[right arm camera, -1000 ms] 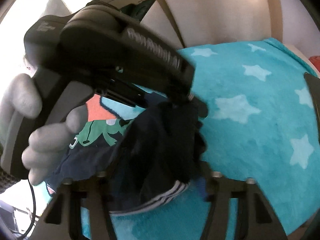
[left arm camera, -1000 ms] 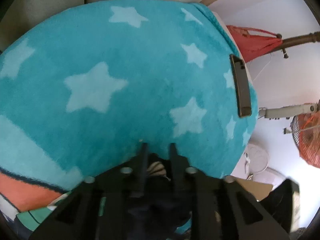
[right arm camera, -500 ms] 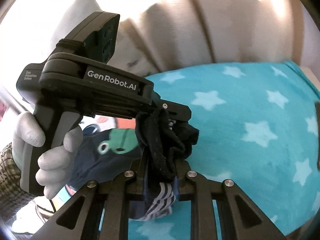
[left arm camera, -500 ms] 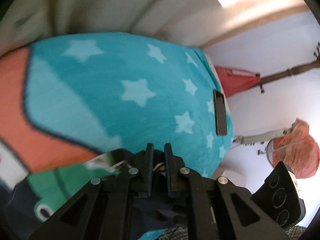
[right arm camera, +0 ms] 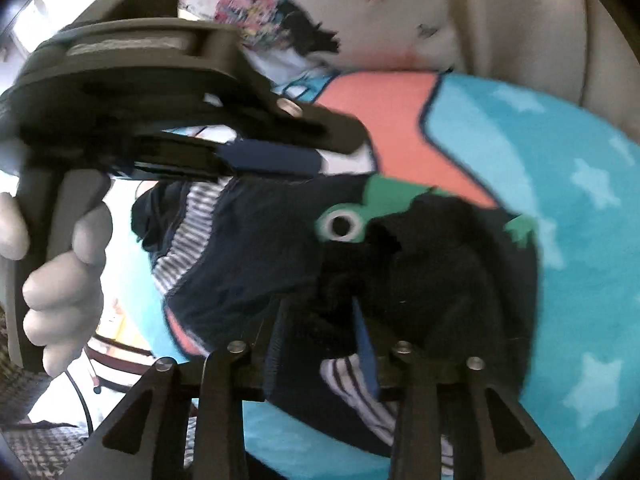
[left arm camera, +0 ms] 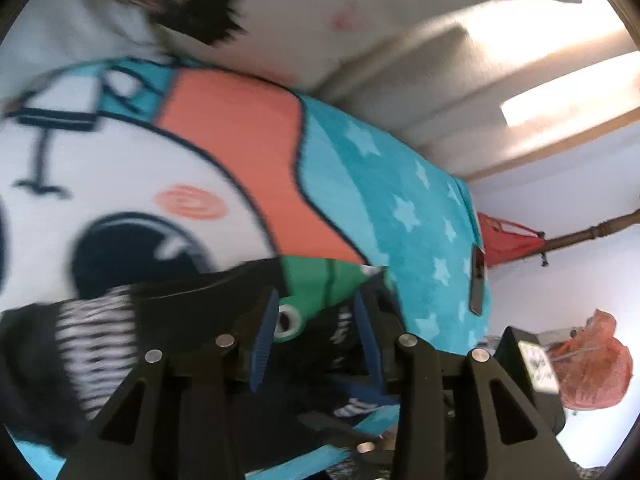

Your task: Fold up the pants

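Observation:
The dark navy pants (right arm camera: 248, 248), with a green frog patch (right arm camera: 384, 200) and striped cuffs (right arm camera: 180, 240), lie bunched on the blanket (right arm camera: 540, 184). My right gripper (right arm camera: 320, 312) is open, its blue pads (right arm camera: 366, 344) on either side of the dark cloth. My left gripper (left arm camera: 316, 304) is open just above the pants (left arm camera: 180, 304) and the frog patch (left arm camera: 316, 280). In the right wrist view the left gripper (right arm camera: 276, 160) hovers over the pants' far side, held by a gloved hand (right arm camera: 60, 272).
The blanket (left arm camera: 380, 200) is teal with pale stars, an orange band and a white cartoon print. A dark remote (left arm camera: 477, 280) lies at its right edge. A printed pillow (left arm camera: 168, 0) and beige headboard (left arm camera: 460, 80) are behind. A red bag (left arm camera: 588, 364) sits right.
Both grippers have opened and let go of the dark cloth they pinched. The pants now lie spread on the blanket. Both views have swung left toward the pillow.

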`<state>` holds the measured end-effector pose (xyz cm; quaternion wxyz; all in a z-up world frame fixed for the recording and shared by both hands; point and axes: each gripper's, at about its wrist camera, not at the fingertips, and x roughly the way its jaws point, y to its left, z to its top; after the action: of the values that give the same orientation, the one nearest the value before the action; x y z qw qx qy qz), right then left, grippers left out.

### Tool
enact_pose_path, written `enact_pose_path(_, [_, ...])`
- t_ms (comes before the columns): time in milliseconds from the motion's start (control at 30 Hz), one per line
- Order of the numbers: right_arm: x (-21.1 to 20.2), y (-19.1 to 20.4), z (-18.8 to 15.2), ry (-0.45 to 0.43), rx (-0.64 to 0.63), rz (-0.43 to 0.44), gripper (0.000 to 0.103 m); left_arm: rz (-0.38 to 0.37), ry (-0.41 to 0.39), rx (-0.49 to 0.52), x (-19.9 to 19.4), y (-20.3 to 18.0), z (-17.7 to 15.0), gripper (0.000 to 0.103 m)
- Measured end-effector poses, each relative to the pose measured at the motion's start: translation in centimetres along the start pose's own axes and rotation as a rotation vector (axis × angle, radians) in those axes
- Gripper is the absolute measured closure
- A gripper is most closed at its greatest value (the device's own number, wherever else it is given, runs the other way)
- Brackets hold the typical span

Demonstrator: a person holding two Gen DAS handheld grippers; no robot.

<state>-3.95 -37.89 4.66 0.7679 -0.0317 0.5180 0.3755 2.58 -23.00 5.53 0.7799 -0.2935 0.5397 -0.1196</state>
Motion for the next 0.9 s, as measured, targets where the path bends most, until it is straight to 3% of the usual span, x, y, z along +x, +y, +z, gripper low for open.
enact_pose_path(100, [-2.1, 0.3, 0.4, 0.0, 0.029, 0.08, 0.065, 0.053, -0.047, 0.01, -2.6, 1.1, -0.9, 0.063])
enact_pose_path(167, [-5.1, -0.2, 0.8, -0.05, 0.055, 0.103, 0.063, 0.074, -0.076, 0.012, -4.3, 1.8, -1.5, 0.061])
enact_pose_path(233, [-7.6, -1.1, 1.2, -0.113, 0.1, 0.066, 0.057, 0.088, -0.1, 0.003, -5.5, 2.5, -2.0, 0.059])
enact_pose_path(300, [-8.4, -2.7, 1.8, -0.155, 0.152, -0.056, 0.056, 0.091, -0.115, -0.009, -6.4, 3.3, -2.2, 0.058])
enact_pose_path(367, [-7.6, -4.2, 2.6, -0.142, 0.208, -0.141, 0.058, 0.099, -0.118, -0.019, -6.6, 4.0, -2.6, 0.058])
enact_pose_path(467, [-5.3, -5.1, 3.1, -0.113, 0.273, -0.15, 0.072, 0.132, -0.119, -0.01, -7.1, 4.5, -3.2, 0.058])
enact_pose_path(633, [-0.8, -3.3, 3.4, -0.02, 0.26, -0.098, 0.072, 0.203, -0.133, 0.04, -7.8, 4.6, -4.5, 0.058])
enact_pose_path(733, [1.6, -2.4, 3.3, 0.014, 0.24, -0.117, 0.07, 0.222, -0.138, 0.039, -8.3, 5.3, -5.1, 0.058])
enact_pose_path(900, [-0.5, -1.8, 3.6, -0.02, 0.271, -0.103, 0.07, 0.225, -0.171, -0.029, -10.1, 8.1, -5.6, 0.058])
